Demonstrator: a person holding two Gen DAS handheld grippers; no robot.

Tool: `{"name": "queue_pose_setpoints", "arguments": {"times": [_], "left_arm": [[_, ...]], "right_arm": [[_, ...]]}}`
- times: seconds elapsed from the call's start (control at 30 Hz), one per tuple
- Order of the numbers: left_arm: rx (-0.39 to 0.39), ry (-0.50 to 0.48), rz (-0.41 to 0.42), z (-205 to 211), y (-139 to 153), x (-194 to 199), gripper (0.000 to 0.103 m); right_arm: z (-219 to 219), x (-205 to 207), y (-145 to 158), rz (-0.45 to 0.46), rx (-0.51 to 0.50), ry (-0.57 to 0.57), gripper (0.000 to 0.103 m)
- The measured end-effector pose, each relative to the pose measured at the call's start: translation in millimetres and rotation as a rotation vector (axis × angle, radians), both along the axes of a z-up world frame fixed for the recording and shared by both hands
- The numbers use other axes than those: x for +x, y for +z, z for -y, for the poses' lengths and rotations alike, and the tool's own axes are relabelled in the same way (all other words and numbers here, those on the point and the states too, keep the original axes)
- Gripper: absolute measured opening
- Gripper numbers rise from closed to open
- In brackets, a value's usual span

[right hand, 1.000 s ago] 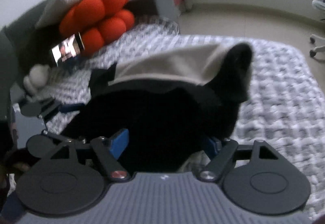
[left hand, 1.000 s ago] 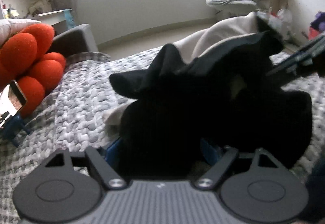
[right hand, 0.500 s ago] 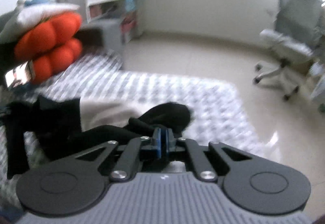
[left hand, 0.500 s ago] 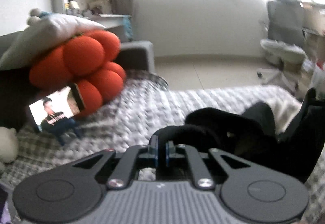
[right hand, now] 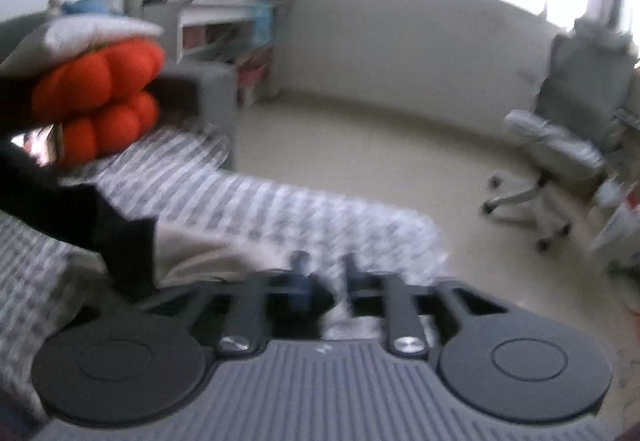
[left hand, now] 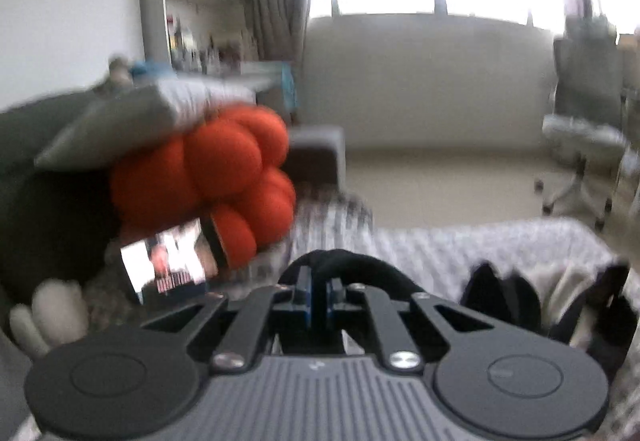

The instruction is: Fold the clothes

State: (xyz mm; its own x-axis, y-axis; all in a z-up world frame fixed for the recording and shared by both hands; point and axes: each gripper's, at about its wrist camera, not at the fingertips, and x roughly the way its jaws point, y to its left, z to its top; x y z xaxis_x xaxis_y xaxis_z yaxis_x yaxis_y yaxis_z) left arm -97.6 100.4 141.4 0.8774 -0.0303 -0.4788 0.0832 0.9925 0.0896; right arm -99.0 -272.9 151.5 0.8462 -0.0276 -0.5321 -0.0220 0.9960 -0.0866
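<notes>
The black garment in the left wrist view arches over the tip of the left tool, whose fingers are pinched together on a fold of it. More of the black cloth, with a cream lining showing, lies bunched at 4 o'clock on the grey knitted blanket of the bed. At 9 o'clock an orange bobbled cushion sits under a grey pillow, with a lit phone screen leaning in front of it. An office chair stands on the floor at 3 o'clock.

In the right wrist view the right tool has its fingers a little apart; the blur hides whether any cloth is between them. The garment stretches from 9 o'clock toward the tool, black sleeve first, then cream lining, over the blanket. The orange cushion is at 10 o'clock, the office chair at 3 o'clock on the bare floor.
</notes>
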Motion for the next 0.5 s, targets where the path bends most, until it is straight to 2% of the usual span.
{"name": "queue_pose_setpoints", "arguments": {"times": [0.03, 0.2, 0.23, 0.27, 0.3, 0.33, 0.37, 0.4, 0.5], "left_arm": [[-0.012, 0.001, -0.028, -1, -9, 0, 0.006], [0.036, -0.030, -0.076, -2, -38, 2, 0.008], [0.031, -0.054, -0.087, -2, -41, 4, 0.016], [0.024, -0.078, -0.095, -1, -44, 6, 0.035], [0.022, -0.098, -0.098, 0, -47, 7, 0.047], [0.029, -0.123, -0.094, 4, -49, 7, 0.068], [0.040, -0.151, -0.089, 9, -52, 7, 0.074], [0.051, -0.179, -0.085, 14, -54, 8, 0.075], [0.131, -0.249, -0.077, 36, -62, 15, 0.083]], "right_arm": [[-2, 3, -8, -0.022, 0.013, 0.013, 0.066], [-11, 21, -48, -0.131, 0.076, 0.079, 0.067], [-6, 26, -51, -0.148, 0.107, 0.066, 0.067], [-2, 32, -55, -0.166, 0.139, 0.051, 0.067], [4, 35, -58, -0.177, 0.186, 0.032, 0.067], [9, 37, -62, -0.187, 0.233, 0.013, 0.067], [11, 39, -66, -0.191, 0.263, 0.007, 0.067], [13, 41, -69, -0.194, 0.292, 0.002, 0.067], [10, 48, -78, -0.214, 0.267, 0.020, 0.067]]}}
